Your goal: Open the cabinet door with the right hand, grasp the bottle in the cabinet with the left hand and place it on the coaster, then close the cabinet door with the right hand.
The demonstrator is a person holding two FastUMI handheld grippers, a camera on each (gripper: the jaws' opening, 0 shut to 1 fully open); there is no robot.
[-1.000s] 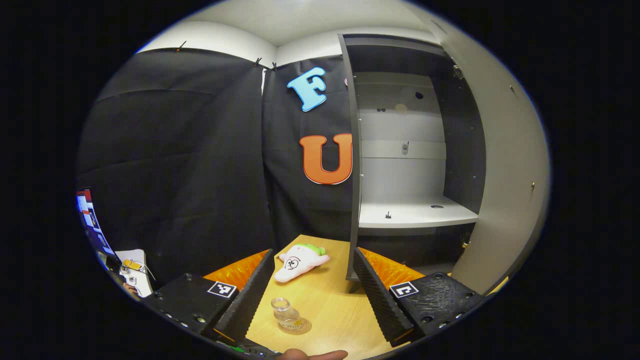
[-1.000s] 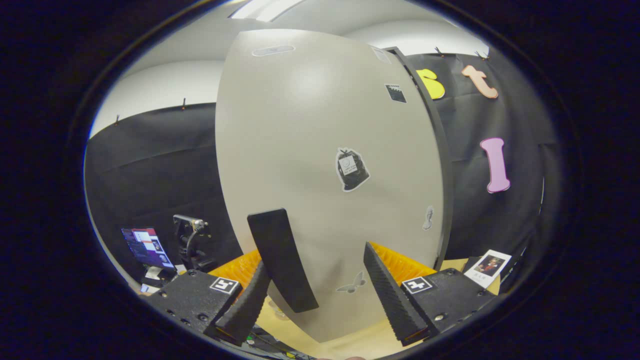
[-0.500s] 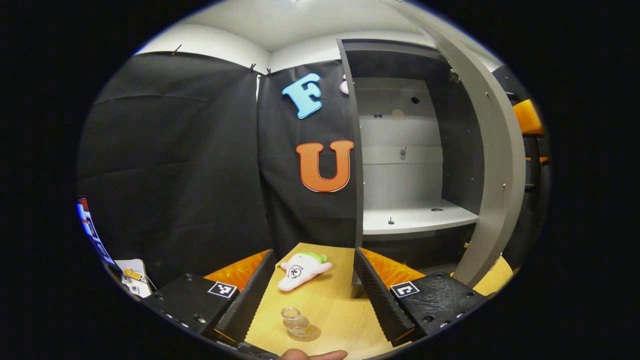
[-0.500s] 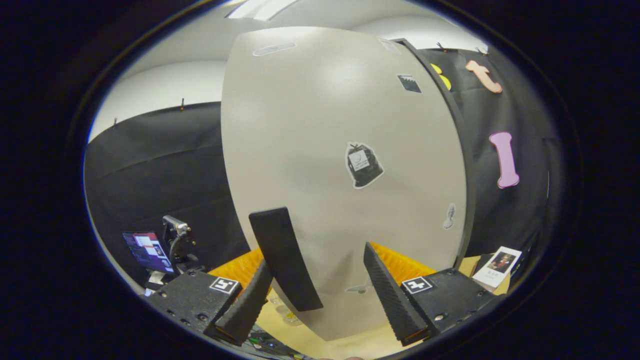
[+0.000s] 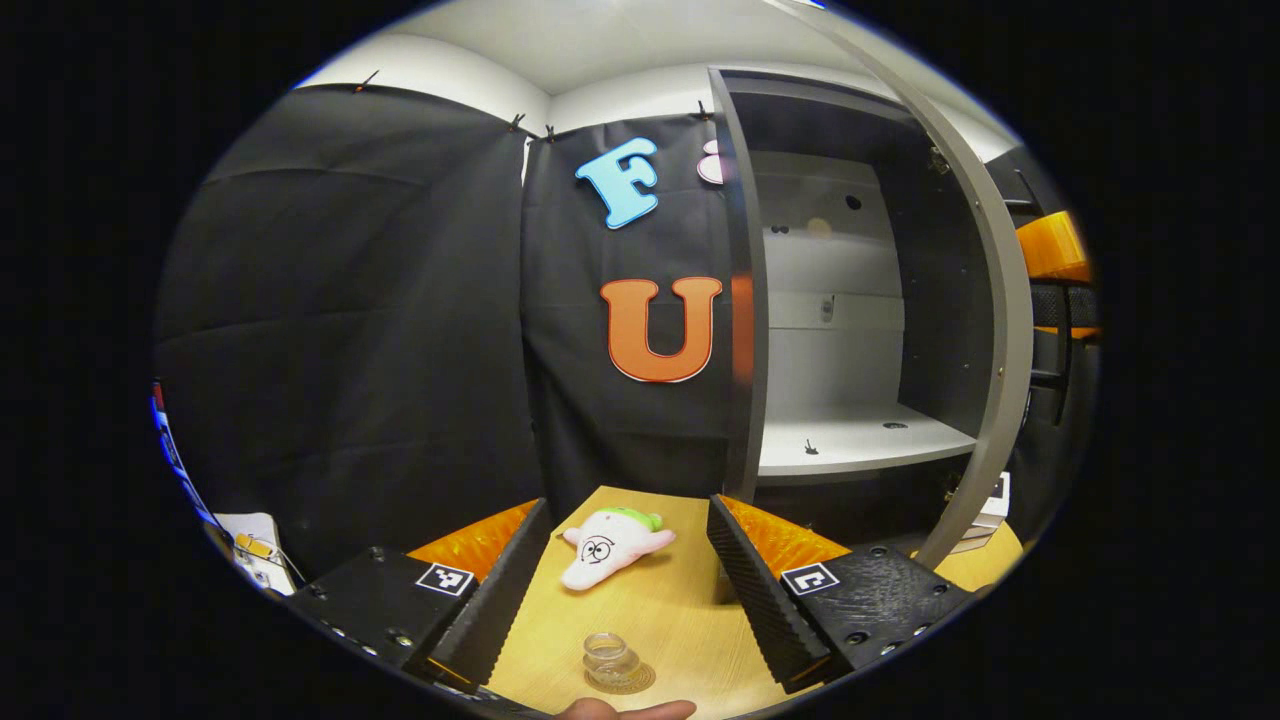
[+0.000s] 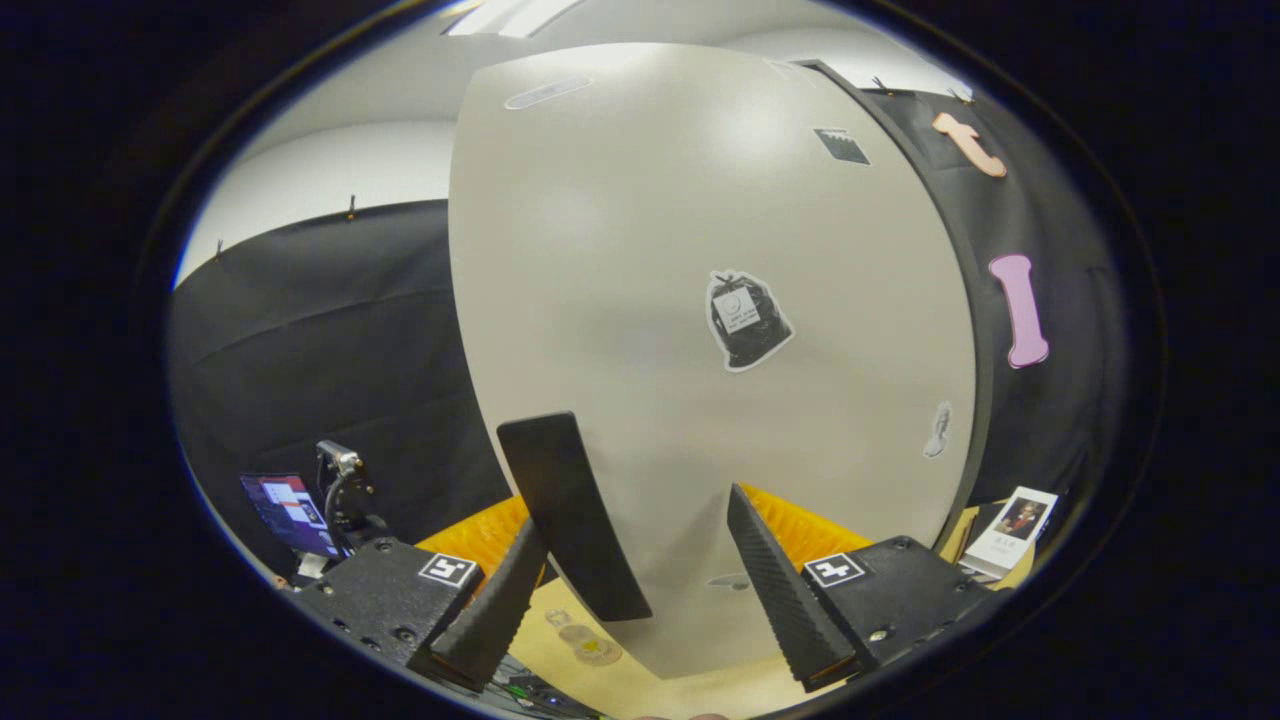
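Wooden table, one cabinet door ajar.
One bottle on one coaster; left gripper and right gripper both spread, empty.

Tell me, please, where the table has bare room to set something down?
Bare wood lies between the plush toy and the bottle on its coaster. The cabinet shelf is nearly bare. It is crowded by the door.
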